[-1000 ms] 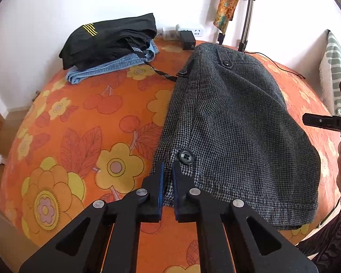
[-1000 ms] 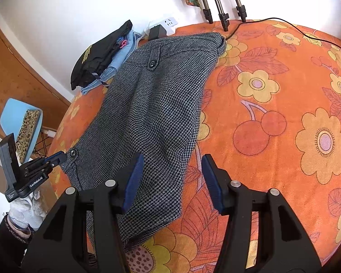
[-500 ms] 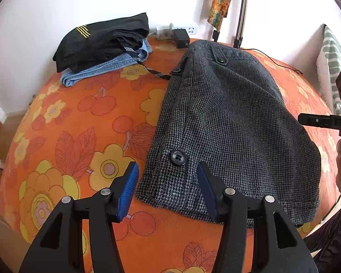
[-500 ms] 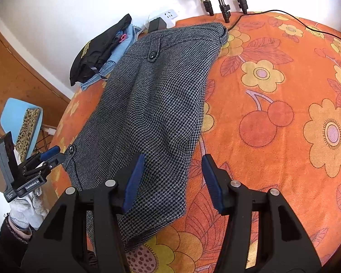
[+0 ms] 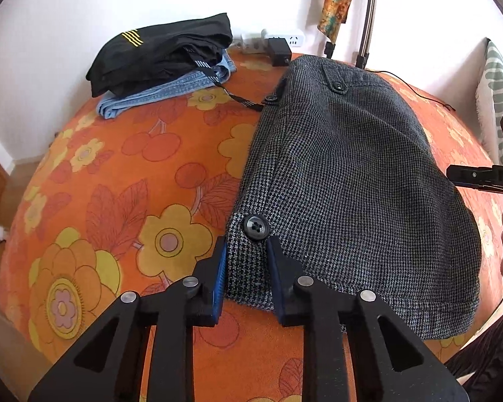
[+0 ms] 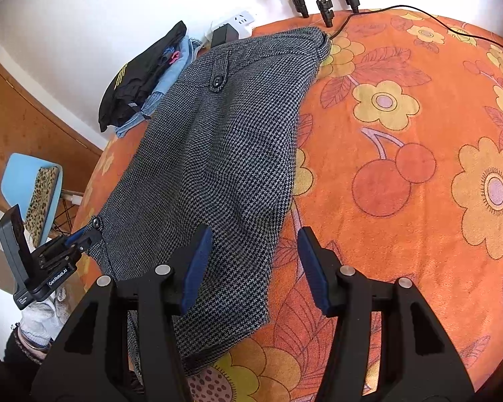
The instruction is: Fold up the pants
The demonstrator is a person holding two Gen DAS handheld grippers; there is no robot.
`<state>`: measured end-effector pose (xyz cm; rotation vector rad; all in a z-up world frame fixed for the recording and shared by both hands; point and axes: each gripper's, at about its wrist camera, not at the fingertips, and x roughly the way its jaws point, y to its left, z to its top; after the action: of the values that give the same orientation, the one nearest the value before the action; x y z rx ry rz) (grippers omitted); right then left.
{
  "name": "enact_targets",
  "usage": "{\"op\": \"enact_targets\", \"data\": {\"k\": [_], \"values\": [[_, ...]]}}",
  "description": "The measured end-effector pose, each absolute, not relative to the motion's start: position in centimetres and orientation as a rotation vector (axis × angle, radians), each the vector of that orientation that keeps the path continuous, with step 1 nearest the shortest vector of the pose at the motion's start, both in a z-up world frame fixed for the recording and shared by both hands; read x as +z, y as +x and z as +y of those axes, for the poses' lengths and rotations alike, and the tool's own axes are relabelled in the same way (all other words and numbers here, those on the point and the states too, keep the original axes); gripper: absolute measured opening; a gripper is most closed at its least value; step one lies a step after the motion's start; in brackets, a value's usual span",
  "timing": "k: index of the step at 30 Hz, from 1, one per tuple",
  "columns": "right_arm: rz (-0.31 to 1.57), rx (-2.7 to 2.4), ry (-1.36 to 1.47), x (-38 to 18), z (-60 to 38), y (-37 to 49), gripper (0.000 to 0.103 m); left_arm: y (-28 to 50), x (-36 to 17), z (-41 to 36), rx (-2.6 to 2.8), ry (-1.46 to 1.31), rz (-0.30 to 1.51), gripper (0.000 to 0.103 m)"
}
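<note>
One pair of grey houndstooth pants (image 5: 352, 174) laid flat on the orange floral bedspread (image 5: 124, 207), three buttons showing, left gripper (image 5: 246, 274) parted around the near hem corner, right gripper (image 6: 255, 261) spread wide over the opposite edge, two folded garments (image 5: 164, 63) stacked by the wall.

**Your two grippers, both low and pointing forward**

Your left gripper (image 5: 246, 269) has its jaws partly closed, the blue pads (image 5: 220, 274) straddling cloth. Your right gripper (image 6: 255, 264) sits with jaws spread wide, gripping nothing.

both wrist views close, oblique; share pants (image 5: 345, 174) (image 6: 218, 154).
</note>
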<state>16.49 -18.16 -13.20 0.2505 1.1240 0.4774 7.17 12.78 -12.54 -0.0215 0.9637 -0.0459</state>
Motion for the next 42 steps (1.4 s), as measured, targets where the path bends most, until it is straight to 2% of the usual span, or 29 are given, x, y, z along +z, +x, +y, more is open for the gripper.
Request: {"op": "enact_targets", "data": {"k": [9, 14, 16, 22, 24, 28, 34, 42], "values": [[1.150, 0.489, 0.335, -14.0, -18.2, 17.6, 0.055, 7.6, -12.8, 13.1, -0.061, -0.024, 0.983, 0.022], [1.165, 0.502, 0.353, -14.6, -17.8, 18.3, 0.056, 7.6, -11.7, 14.0, -0.073, -0.068, 0.969, 0.038], [1.165, 0.500, 0.347, -14.7, -17.5, 18.6, 0.056, 8.0, -11.1, 14.5, -0.079, -0.099, 0.953, 0.050], [1.161, 0.494, 0.337, -15.1, -17.1, 19.1, 0.061, 11.5, -9.6, 15.6, -0.131, -0.123, 0.928, 0.061], [1.158, 0.492, 0.325, -15.1, -16.9, 19.2, 0.061, 13.2, -9.9, 15.4, -0.165, -0.124, 0.947, 0.061], [1.155, 0.494, 0.340, -15.2, -16.9, 19.5, 0.061, 17.1, -11.6, 14.7, -0.221, -0.115, 1.022, 0.073], [1.147, 0.504, 0.361, -15.3, -17.2, 19.8, 0.061, 21.7, -13.1, 14.8, -0.264, -0.183, 1.077, 0.073], [1.126, 0.489, 0.325, -14.9, -16.6, 19.4, 0.061, 24.3, -14.0, 14.0, -0.277, -0.111, 1.113, 0.073]]}}
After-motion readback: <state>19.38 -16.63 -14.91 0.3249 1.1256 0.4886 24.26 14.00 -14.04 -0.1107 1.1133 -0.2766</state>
